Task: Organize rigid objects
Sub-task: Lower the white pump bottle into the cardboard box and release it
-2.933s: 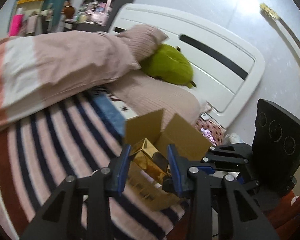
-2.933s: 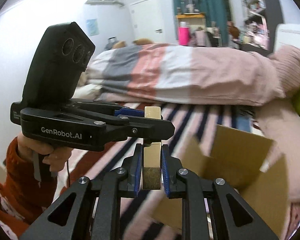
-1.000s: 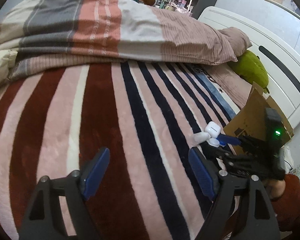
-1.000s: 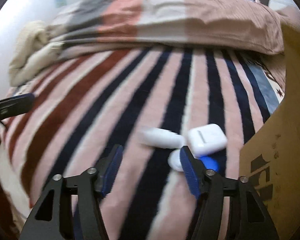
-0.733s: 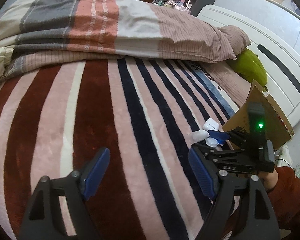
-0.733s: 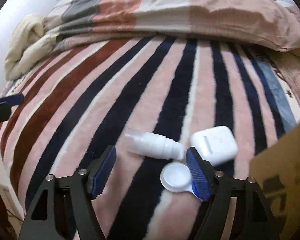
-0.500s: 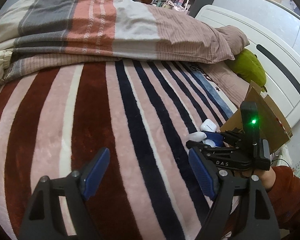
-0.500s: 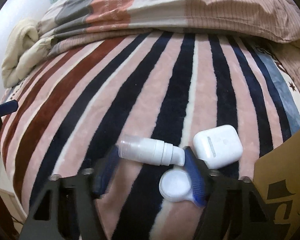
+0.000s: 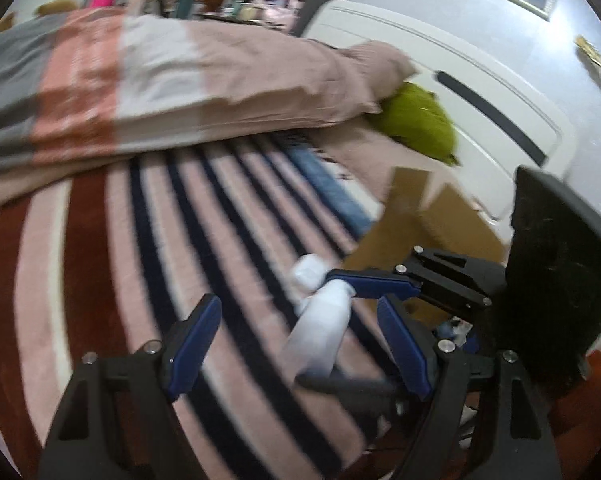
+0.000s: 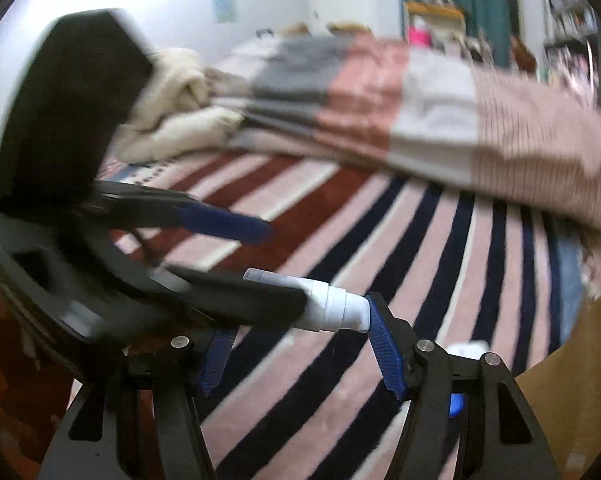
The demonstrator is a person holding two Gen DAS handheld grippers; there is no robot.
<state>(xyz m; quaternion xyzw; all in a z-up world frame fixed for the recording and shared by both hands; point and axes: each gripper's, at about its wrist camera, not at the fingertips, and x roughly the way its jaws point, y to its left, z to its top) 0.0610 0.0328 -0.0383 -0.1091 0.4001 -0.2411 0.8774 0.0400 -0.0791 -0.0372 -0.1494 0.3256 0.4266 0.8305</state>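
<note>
Bottle (image 10: 332, 306) now lifted off blanket (image 9: 100, 248); right gripper (image 10: 300, 344) half-closed on it, left gripper (image 9: 300, 344) wide, empty. Light, slick; grip mid-body.

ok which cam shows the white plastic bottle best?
Right wrist: white plastic bottle lies sideways, ribbed neck sharp, one end against a blue pad; its other end is hidden by the left gripper. Left wrist shows it blurred, a pale streak.

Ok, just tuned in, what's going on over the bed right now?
The right gripper is clamped end to end on a small white bottle, holding it above the striped blanket. The left gripper is open, its fingers either side of the bottle, not gripping. A white earbud case lies beside the open cardboard box.
</note>
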